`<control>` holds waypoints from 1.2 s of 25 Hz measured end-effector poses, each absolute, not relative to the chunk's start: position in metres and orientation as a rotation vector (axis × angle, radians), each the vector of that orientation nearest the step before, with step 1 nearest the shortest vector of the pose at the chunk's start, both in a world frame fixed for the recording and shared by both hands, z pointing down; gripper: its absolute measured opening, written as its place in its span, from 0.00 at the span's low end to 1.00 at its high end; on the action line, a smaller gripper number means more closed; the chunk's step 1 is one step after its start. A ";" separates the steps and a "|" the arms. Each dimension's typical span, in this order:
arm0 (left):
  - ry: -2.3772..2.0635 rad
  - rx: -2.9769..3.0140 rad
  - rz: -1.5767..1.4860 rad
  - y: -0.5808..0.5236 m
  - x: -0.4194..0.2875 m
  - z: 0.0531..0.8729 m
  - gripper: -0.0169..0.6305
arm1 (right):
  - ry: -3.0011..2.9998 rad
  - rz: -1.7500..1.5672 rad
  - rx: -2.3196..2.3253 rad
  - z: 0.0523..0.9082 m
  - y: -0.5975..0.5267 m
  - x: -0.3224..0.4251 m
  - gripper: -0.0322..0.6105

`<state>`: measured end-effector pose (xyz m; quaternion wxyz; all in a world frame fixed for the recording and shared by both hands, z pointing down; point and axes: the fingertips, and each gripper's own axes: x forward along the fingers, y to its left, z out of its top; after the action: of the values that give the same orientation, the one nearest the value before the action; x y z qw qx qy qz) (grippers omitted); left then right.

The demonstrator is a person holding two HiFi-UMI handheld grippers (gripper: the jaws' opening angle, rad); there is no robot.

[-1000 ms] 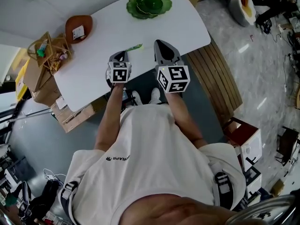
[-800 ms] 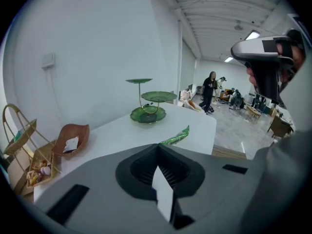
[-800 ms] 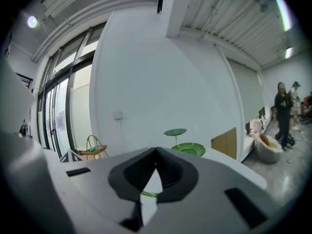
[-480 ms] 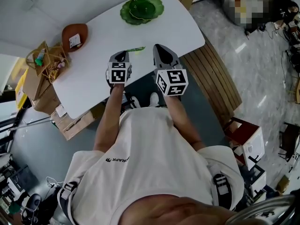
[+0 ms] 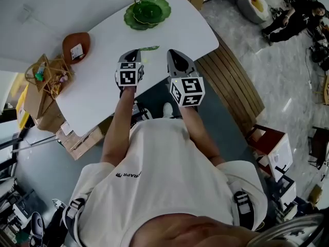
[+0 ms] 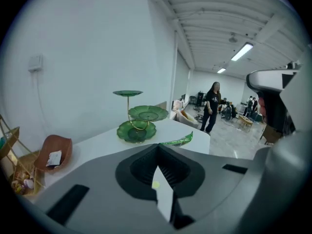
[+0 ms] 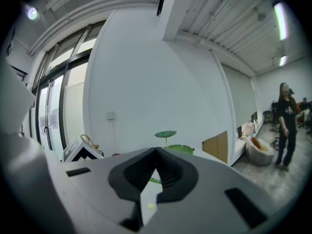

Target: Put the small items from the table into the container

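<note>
Left gripper [image 5: 133, 54] and right gripper [image 5: 173, 54] are held clenched, empty, above the white oval table [image 5: 100, 84]. The green foil sachet [image 5: 148, 48] lies between them, presumably the 1st pick.

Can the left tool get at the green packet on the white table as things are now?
Probably yes. The green packet lies on bare table just beyond the tip of the left tool, with nothing between them. The jaws are shut and empty, so they must open first.
</note>
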<state>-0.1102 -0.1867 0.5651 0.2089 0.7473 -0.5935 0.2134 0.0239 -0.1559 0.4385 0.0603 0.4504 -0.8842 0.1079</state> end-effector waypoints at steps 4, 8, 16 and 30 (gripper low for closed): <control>-1.669 2.091 0.584 -0.206 -0.111 0.557 0.03 | -2.672 0.320 1.375 0.437 -0.159 0.028 0.06; -1.680 2.098 0.560 -0.225 -0.111 0.549 0.03 | -2.670 0.305 1.378 0.435 -0.161 0.030 0.06; -1.695 2.125 0.562 -0.259 -0.104 0.543 0.03 | -2.657 0.305 1.392 0.436 -0.171 0.034 0.06; -1.715 1.971 0.411 -0.313 -0.121 0.561 0.03 | -2.628 0.313 1.411 0.442 -0.183 0.038 0.06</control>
<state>-0.1206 -0.3130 0.5606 0.2458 0.7225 -0.6284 0.1508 0.0377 -0.1830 0.4419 0.0712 0.4692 -0.8740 0.1042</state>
